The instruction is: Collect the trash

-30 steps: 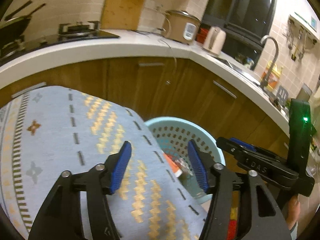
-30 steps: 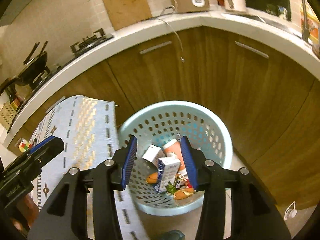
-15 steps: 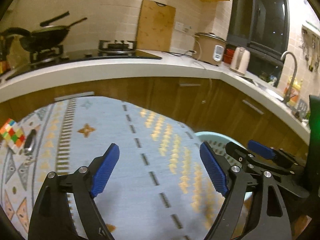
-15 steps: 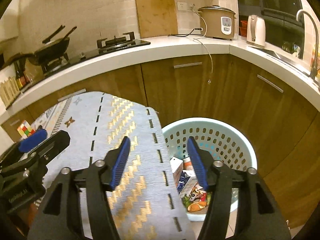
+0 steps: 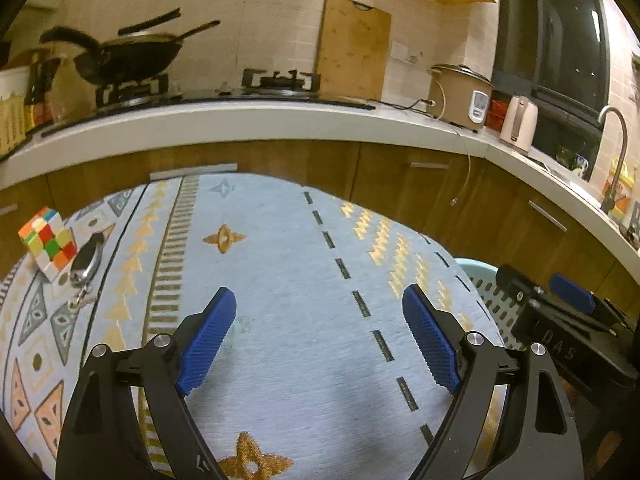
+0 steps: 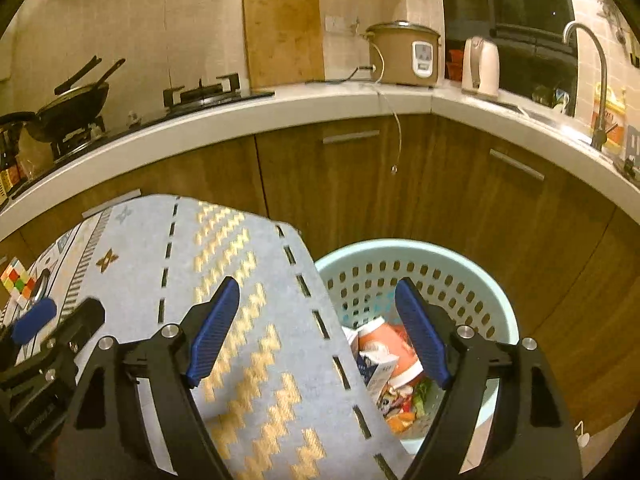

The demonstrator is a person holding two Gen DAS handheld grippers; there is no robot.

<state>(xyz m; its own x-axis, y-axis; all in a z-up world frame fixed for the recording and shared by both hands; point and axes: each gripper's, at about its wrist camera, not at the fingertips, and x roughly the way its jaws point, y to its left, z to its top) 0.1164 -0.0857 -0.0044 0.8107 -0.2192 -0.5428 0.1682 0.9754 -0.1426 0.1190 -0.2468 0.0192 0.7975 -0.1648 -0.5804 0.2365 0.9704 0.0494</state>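
1. Pale blue patterned cloth (image 5: pixel 280 280) covers a table and fills the middle of the left wrist view; in the right wrist view it runs from the left edge down to the bottom centre.
2. The left gripper (image 5: pixel 320 336) hangs above this cloth at the bottom of its frame, blue fingers (image 5: pixel 206 338) spread wide with nothing between them.
3. The right gripper (image 6: pixel 318 330) sits low in its frame, jaws likewise spread and empty, one finger over the cloth's edge, the other over the basket.
4. The mint perforated basket (image 6: pixel 460 264) stands on the floor at lower right, just beside the table, in front of brown cabinets (image 6: pixel 460 192).
5. Trash (image 6: pixel 394 372) lies inside it: cartons, an orange-and-white cup and wrappers.
6. At the left edge of the left wrist view, a colour cube (image 5: pixel 47 242) and a key fob (image 5: pixel 86 264) rest on the cloth, touching or nearly so.
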